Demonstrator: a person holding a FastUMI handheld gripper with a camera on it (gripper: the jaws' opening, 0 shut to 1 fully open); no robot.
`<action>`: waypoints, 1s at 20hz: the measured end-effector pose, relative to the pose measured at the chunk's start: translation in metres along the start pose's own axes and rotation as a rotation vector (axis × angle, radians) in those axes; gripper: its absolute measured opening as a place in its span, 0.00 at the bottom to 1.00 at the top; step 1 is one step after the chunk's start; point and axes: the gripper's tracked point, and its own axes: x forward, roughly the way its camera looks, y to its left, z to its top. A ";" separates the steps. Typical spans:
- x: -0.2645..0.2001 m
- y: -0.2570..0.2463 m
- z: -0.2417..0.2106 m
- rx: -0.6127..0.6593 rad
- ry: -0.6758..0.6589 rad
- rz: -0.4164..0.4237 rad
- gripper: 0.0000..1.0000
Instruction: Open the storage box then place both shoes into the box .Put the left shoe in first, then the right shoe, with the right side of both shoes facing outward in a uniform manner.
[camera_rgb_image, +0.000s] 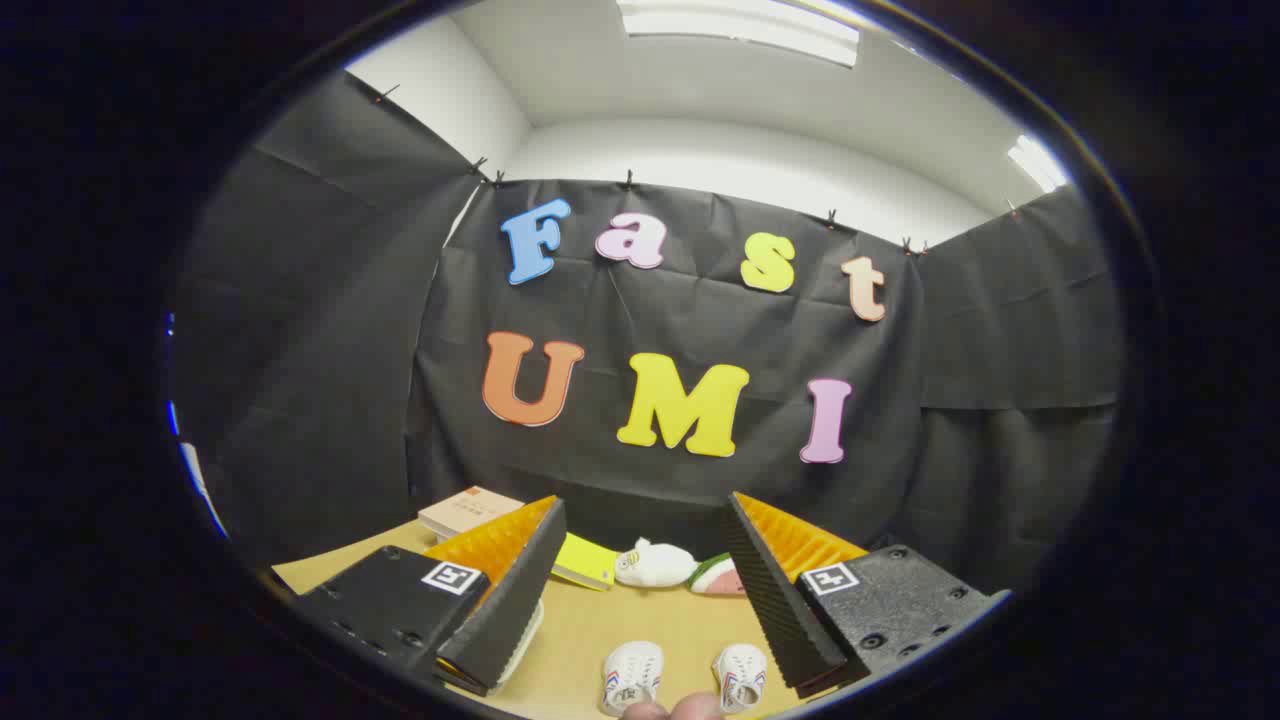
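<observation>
Two small white shoes with red and blue stripes stand side by side on the tan table, toes pointing away from me: one shoe (632, 676) on the left, the other shoe (741, 675) on the right. They lie low between my fingers. My gripper (640, 580) is open, held above the table, with nothing between the fingers. Part of a pale rounded object (522, 640) peeks out under the left finger; I cannot tell what it is. Fingertips of a person's hand (672, 709) show just in front of the shoes.
Far across the table lie a beige book (468, 510), a yellow booklet (586, 562), a white plush toy (655, 564) and a watermelon-slice toy (722, 577), all against the black cloth wall.
</observation>
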 end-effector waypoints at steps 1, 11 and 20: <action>-0.001 0.000 0.001 0.002 -0.006 0.000 1.00; 0.001 -0.003 -0.007 0.024 0.013 0.020 1.00; 0.008 -0.014 -0.027 0.054 0.056 0.077 1.00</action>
